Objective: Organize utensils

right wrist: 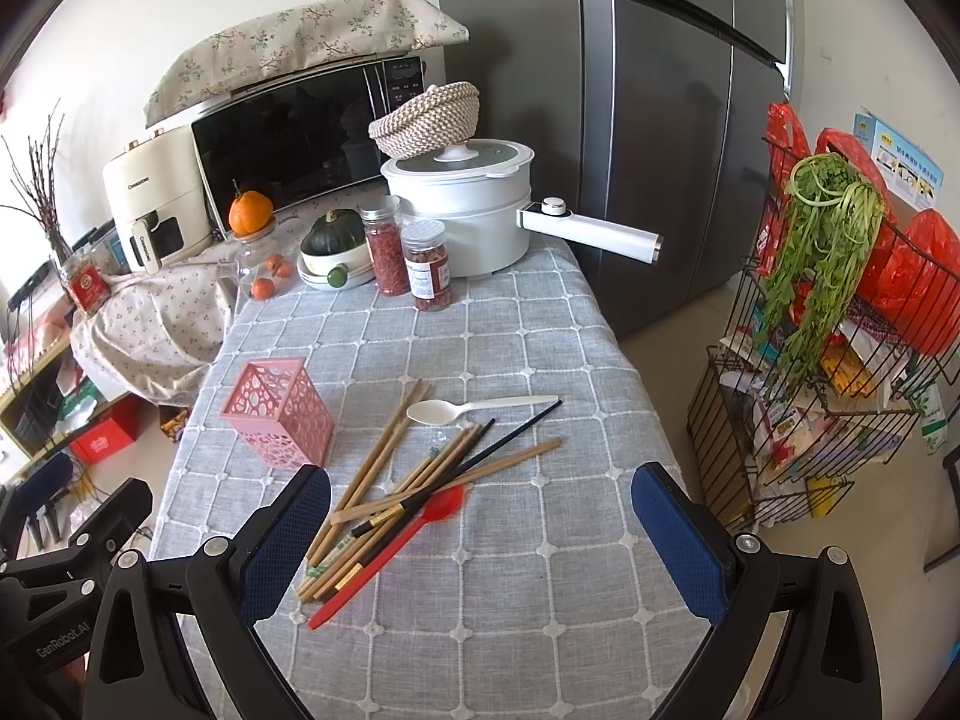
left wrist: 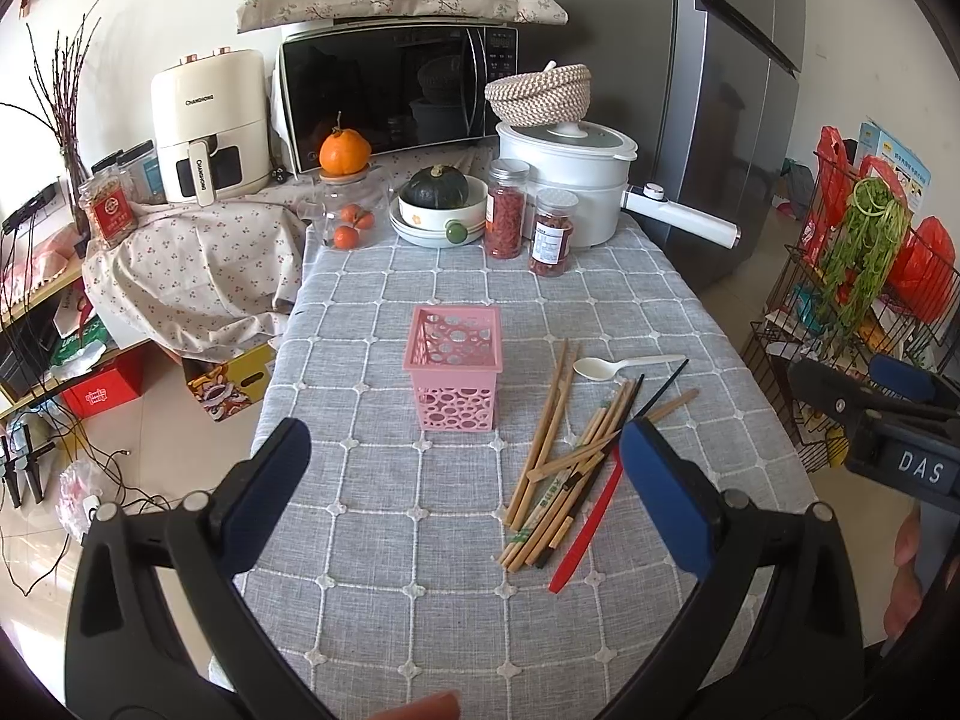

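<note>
Left wrist view: your left gripper (left wrist: 465,468) hangs above the gray checked tablecloth (left wrist: 384,540), jaws spread wide, nothing btwn the blue pads. Pink holder (left wrist: 454,375) stands upright just ahead of the gap, slightly left of center, w/ nothing visible inside. Pile of chopsticks (left wrist: 561,462) lies ahead-right, running under the tip of your right-side pad; mostly bamboo, a couple black ones crossing them. Red spoon (left wrist: 585,531) lies along the pile's near-right edge, bowl end hidden behind that pad. White spoon (left wrist: 624,365) sits farther ahead-right, beyond the pile, handle pointing right. Your other gripper shows at the far right edge of this view.

Right wrist view: your right gripper (right wrist: 480,531) is also released, wide gap, holding nothing. Same pile sits ahead-left here, its near ends beside your left-side pad; the red spoon's bowl lies on the cloth ahead, in the left part of the gap. Holder is ahead-left, beyond the left pad, apart from the pile. White spoon lies ahead, past the sticks.

Far ahead at the table's back: white pot (right wrist: 462,222), two jars (right wrist: 408,252), microwave (right wrist: 300,132).
</note>
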Tool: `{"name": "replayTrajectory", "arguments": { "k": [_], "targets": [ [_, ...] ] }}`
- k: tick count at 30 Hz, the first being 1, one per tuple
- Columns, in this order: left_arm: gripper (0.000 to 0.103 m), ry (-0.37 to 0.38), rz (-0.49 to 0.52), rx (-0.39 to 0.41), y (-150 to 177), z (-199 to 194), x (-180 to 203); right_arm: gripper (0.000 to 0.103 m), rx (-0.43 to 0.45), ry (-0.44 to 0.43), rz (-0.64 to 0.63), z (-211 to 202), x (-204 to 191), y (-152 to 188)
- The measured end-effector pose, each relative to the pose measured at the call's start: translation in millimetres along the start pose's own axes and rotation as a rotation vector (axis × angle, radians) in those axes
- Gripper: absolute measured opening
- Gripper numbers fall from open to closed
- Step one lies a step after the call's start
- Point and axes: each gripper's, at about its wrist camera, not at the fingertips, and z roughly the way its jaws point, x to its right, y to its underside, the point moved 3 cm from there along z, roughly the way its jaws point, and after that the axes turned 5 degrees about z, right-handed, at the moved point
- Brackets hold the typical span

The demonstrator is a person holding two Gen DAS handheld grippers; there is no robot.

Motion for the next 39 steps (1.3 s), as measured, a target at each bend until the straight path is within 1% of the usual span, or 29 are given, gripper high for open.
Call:
{"name": "replayTrajectory", "arguments": {
  "k": [9,13,15,19,22,26,28,30,31,32,33,34,35,36,37,38,39],
  "targets": [
    [0.103,0.006,0.001,-0.001,1,1,0,0.102,0.000,0.001,0.001,0,1,-1],
    [0.103,0.033,0.013,-0.009,2,6,2,0.102,0.006,0.004,0.004,3,2,-1],
    [0.103,0.051,0.029,-0.022,1,12,4,0.102,-0.006,0.004,0.007,11,5,-4],
    [0.103,0.100,0.072,-0.083,-6,33,12,0.102,-0.067,-0.009,0.033,31,13,-7],
    [0.103,0.139,0.126,-0.155,-9,53,21,0.102,-0.125,0.015,0.052,50,24,-9],
    [0.102,0.204,0.190,-0.260,-14,82,39,0.102,-0.156,0.049,0.080,66,41,-14],
    [0.099,0.213,0.230,-0.309,-19,98,50,0.102,-0.182,0.040,0.121,74,52,-16],
    [0.090,0.220,0.242,-0.356,-24,116,57,0.102,-0.224,0.015,0.165,83,61,-18],
    [0.087,0.230,0.239,-0.378,-26,124,60,0.102,-0.242,0.010,0.183,87,64,-19],
    [0.082,0.238,0.236,-0.396,-27,131,62,0.102,-0.256,0.006,0.200,91,68,-18],
    [0.076,0.243,0.234,-0.409,-29,139,65,0.102,-0.268,0.005,0.211,95,71,-18],
    [0.073,0.244,0.240,-0.421,-31,146,69,0.102,-0.276,0.007,0.216,99,74,-18],
    [0.069,0.247,0.251,-0.427,-32,154,74,0.102,-0.284,0.015,0.220,103,77,-18],
    [0.057,0.249,0.265,-0.435,-34,161,77,0.102,-0.291,0.025,0.224,107,80,-18],
    [0.050,0.245,0.282,-0.448,-36,170,82,0.102,-0.297,0.029,0.228,110,82,-18],
    [0.038,0.237,0.290,-0.467,-37,179,85,0.102,-0.305,0.028,0.234,114,85,-18],
    [0.032,0.227,0.290,-0.491,-38,190,87,0.102,-0.309,0.026,0.240,117,87,-19]
  ]
}}
